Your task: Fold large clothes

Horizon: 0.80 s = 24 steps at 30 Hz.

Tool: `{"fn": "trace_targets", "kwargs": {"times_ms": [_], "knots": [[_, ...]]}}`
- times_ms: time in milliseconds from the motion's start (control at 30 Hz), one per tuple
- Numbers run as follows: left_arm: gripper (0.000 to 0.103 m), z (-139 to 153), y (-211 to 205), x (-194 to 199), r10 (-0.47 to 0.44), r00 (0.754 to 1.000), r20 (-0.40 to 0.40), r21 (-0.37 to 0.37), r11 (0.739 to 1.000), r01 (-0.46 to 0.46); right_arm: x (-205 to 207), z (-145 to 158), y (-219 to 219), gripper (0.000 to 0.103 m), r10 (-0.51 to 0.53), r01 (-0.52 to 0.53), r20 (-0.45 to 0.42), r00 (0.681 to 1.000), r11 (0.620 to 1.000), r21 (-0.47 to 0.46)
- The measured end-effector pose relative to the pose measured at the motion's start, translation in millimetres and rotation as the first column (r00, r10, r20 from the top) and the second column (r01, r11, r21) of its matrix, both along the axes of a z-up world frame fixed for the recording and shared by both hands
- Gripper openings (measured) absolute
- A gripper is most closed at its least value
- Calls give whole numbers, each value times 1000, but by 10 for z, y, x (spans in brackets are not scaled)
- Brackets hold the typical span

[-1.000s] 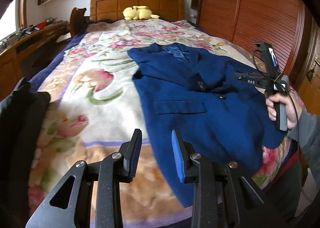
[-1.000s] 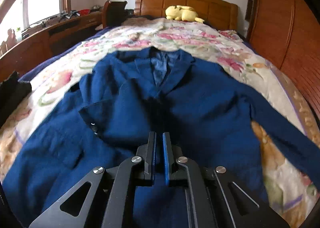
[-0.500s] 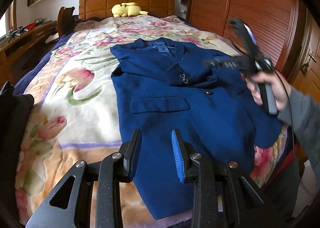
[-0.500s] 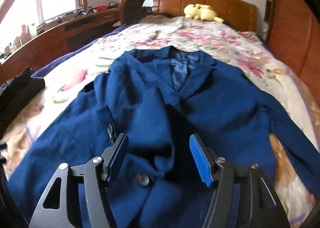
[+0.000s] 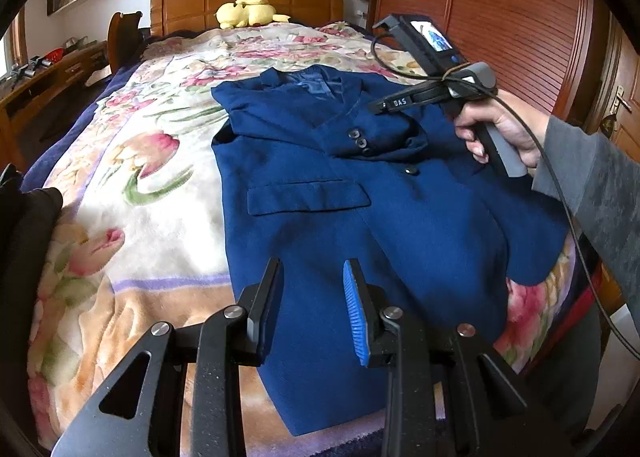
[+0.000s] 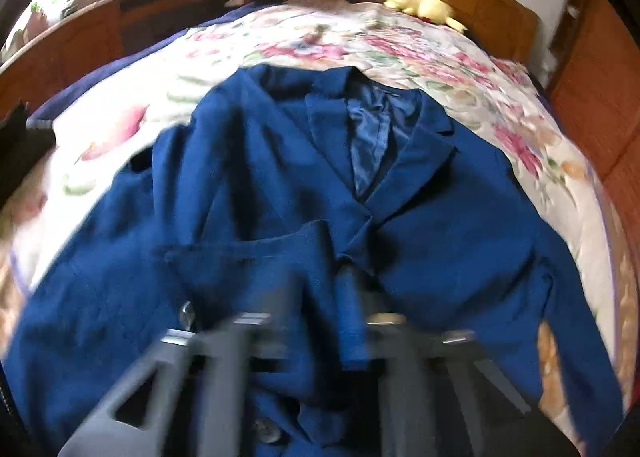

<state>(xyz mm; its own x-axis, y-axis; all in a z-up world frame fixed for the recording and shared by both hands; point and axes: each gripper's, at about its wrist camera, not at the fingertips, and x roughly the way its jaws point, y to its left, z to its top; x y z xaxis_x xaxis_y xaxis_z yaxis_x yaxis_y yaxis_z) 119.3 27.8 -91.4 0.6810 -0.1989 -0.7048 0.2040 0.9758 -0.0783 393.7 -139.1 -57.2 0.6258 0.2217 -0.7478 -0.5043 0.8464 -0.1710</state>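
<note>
blue jacket (image 5: 360, 225) flat on floral blanket (image 5: 132, 193), right gripper (image 6: 320, 297) closed

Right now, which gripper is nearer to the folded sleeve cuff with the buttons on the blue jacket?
Right. The right gripper is just above the cuff at mid-jacket. The left gripper hovers open over the hem, nearer the foot of the bed.

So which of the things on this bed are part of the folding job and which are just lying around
Job:
blue jacket
left gripper
right gripper

Lying about:
yellow plush toy
floral blanket
dark clothing
</note>
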Motion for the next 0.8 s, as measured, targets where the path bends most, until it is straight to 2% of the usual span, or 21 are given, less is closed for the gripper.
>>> {"fn": "trace_targets", "kwargs": {"times_ms": [100, 200, 267, 367, 500, 700, 800], "knots": [[32, -29, -14, 2, 1, 1000, -10, 3, 1000, -1, -101, 96, -121, 5, -13, 10, 60, 998, 999, 41], [32, -38, -27, -6, 3, 1000, -15, 1, 1000, -3, -285, 280, -377, 5, -119, 101, 180, 976, 989, 104], [32, -32, -45, -15, 1, 1000, -15, 6, 1000, -1, -397, 371, -605, 4, -171, 142, 212, 962, 979, 146], [32, -15, -77, -31, -5, 1000, -10, 0, 1000, 5, -578, 391, -885, 4, -235, 205, 243, 941, 968, 143], [32, 4, -141, -16, -16, 1000, -4, -5, 1000, 16, -860, 226, -1120, 5, -241, 219, 186, 953, 967, 130], [32, -4, -278, 3, -40, 999, -5, -2, 999, 40, -1278, 15, -1281, 5, -195, 181, 80, 978, 971, 157], [32, 26, -313, -11, -46, 999, -1, 4, 999, 46, -1462, 17, -1314, 15, -184, 172, 61, 981, 971, 167]]}}
